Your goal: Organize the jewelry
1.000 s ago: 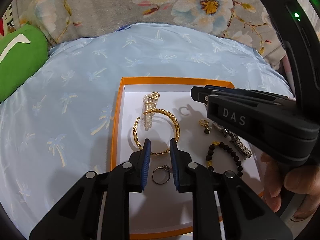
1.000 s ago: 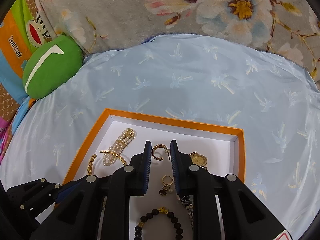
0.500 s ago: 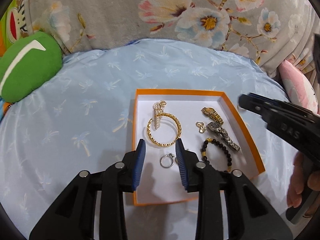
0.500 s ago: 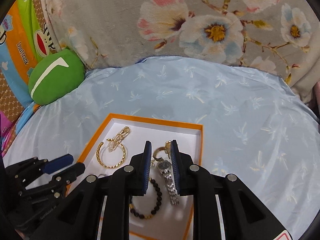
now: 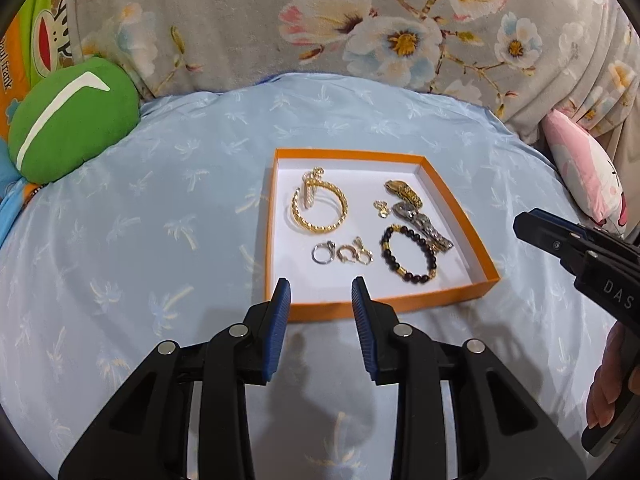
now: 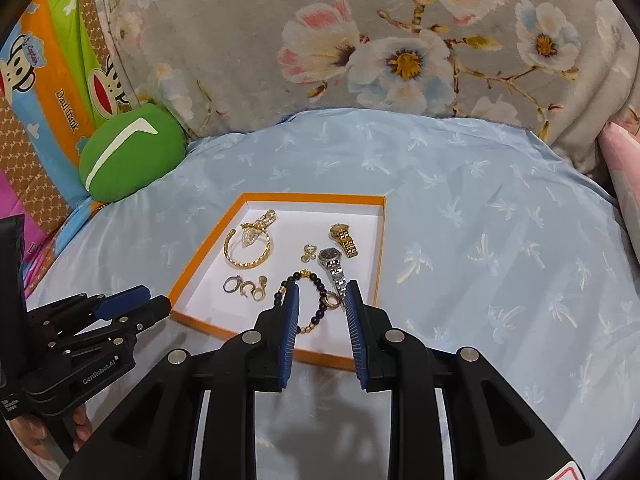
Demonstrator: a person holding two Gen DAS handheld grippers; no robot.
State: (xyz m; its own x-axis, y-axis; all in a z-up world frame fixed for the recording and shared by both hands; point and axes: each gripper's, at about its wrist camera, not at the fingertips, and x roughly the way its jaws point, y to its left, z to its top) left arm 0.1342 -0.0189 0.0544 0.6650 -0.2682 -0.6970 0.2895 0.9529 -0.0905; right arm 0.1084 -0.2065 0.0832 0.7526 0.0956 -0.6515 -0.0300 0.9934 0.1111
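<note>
An orange-rimmed white box (image 5: 380, 304) (image 6: 192, 264) lies on the blue bedspread. It holds a gold bangle (image 5: 320, 210) (image 6: 248, 250) with a pearl clip, a silver ring (image 5: 322, 254) (image 6: 231, 284), small gold earrings (image 5: 356, 256) (image 6: 252, 289), a black bead bracelet (image 5: 408, 256) (image 6: 312, 298), a silver watch (image 5: 420, 224) (image 6: 334, 268) and a gold watch (image 5: 404, 192) (image 6: 344, 238). My left gripper (image 5: 320, 306) is open and empty, held back from the box's near edge. My right gripper (image 6: 320, 308) is open and empty above the box's near right corner.
A green cushion (image 5: 72, 120) (image 6: 128, 152) lies at the far left. A floral blanket (image 5: 360, 28) rises behind the bed. A pink pillow (image 5: 588, 176) sits at the right. The right gripper (image 5: 580, 256) shows at the left view's right edge.
Both grippers have pulled back and up from the box and opened wider. Small gold earrings now lie beside the silver ring. The right gripper has moved off to the right.
</note>
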